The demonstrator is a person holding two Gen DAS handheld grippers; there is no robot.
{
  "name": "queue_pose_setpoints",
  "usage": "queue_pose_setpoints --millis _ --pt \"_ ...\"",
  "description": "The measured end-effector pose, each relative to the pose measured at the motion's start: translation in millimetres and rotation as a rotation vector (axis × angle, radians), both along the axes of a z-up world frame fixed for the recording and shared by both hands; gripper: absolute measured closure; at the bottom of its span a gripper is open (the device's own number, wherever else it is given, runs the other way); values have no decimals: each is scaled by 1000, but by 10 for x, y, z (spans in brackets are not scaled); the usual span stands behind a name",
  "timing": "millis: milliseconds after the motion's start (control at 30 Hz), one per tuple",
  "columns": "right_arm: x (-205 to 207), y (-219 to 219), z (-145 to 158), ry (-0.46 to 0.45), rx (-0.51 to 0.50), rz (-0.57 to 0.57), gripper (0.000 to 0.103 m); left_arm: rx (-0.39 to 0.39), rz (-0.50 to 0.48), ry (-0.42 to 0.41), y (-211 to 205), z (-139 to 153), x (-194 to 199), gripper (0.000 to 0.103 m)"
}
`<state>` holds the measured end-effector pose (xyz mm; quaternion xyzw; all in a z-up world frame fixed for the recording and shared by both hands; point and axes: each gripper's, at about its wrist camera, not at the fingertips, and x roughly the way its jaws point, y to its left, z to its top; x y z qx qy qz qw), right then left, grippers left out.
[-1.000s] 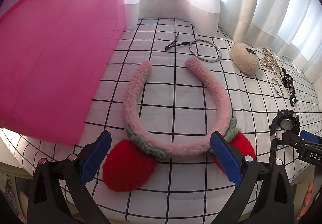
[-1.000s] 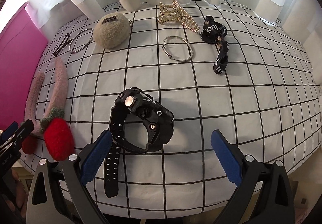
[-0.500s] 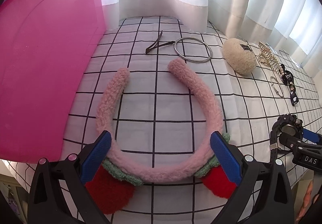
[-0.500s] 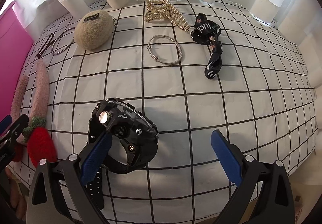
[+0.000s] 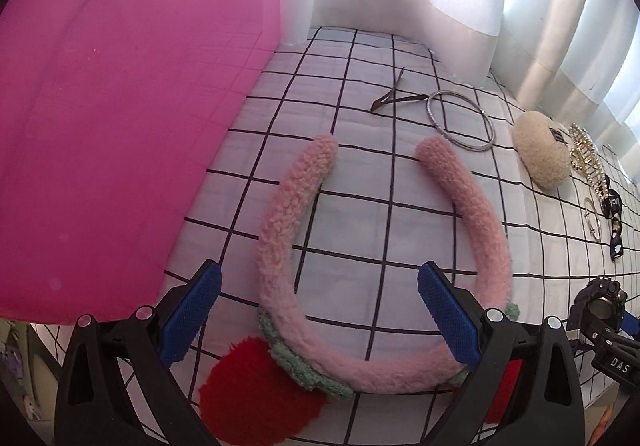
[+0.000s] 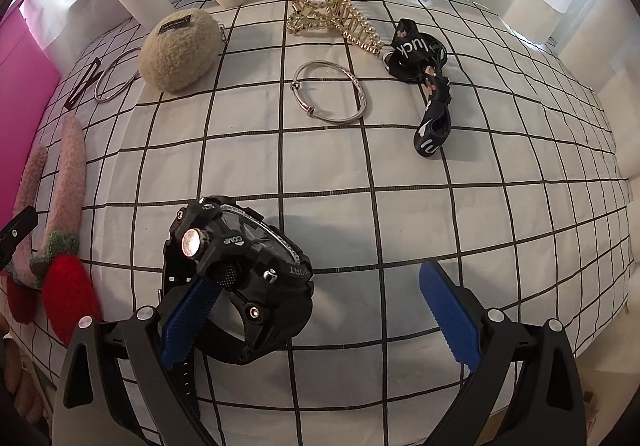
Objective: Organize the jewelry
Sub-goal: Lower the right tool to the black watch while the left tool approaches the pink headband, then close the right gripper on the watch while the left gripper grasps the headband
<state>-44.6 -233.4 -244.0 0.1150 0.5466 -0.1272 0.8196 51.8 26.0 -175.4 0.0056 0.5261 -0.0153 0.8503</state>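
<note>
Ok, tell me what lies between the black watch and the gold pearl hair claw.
In the right wrist view, the silver bangle lies between the black watch and the gold pearl hair claw; otherwise only bare checked cloth.

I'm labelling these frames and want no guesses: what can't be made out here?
- Watch strap, right wrist view: its lower end is covered by the right gripper's left finger.
- Headband, left wrist view: the right red pom-pom is mostly behind the left gripper's right finger.
- Pouch label, right wrist view: text too small to read.
- Pink panel, left wrist view: cut off by the frame edge, identity unclear.
</note>
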Motion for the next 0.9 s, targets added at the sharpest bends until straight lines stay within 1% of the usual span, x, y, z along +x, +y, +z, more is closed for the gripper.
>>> queue_pose_setpoints --millis 133,233,333,433,567,633,667,733,800,833,867,900 --pt "-3 30 -19 -5 -11 6 9 12 35 55 98 -181 91 6" --pt "-3 45 -23 -10 -14 7 9 14 29 22 85 -175 55 6" --pt "6 19 -50 -30 -1 1 9 10 28 4 83 -179 45 5" --pt "5 24 -56 -47 -13 14 9 13 29 -9 87 -180 28 5" --pt "-7 43 -63 -69 -19 27 9 17 33 5 76 -169 30 6" --pt "-7 53 -42 -65 -18 27 9 13 33 13 76 -163 25 7" --pt "-3 54 -43 -61 -14 27 9 10 26 15 66 -167 53 10" --pt "11 57 5 -54 -7 35 10 6 -3 12 31 -144 64 20" --pt "11 71 20 -52 -2 48 10 3 -32 5 -22 -105 25 42" --pt "7 92 26 -54 0 55 12 2 -42 2 -43 -88 7 47" --pt "-9 111 31 -58 -3 60 15 -2 -44 0 -50 -76 -8 60" --pt "-27 144 52 -65 -8 63 25 -3 -43 -3 -50 -61 -20 82"
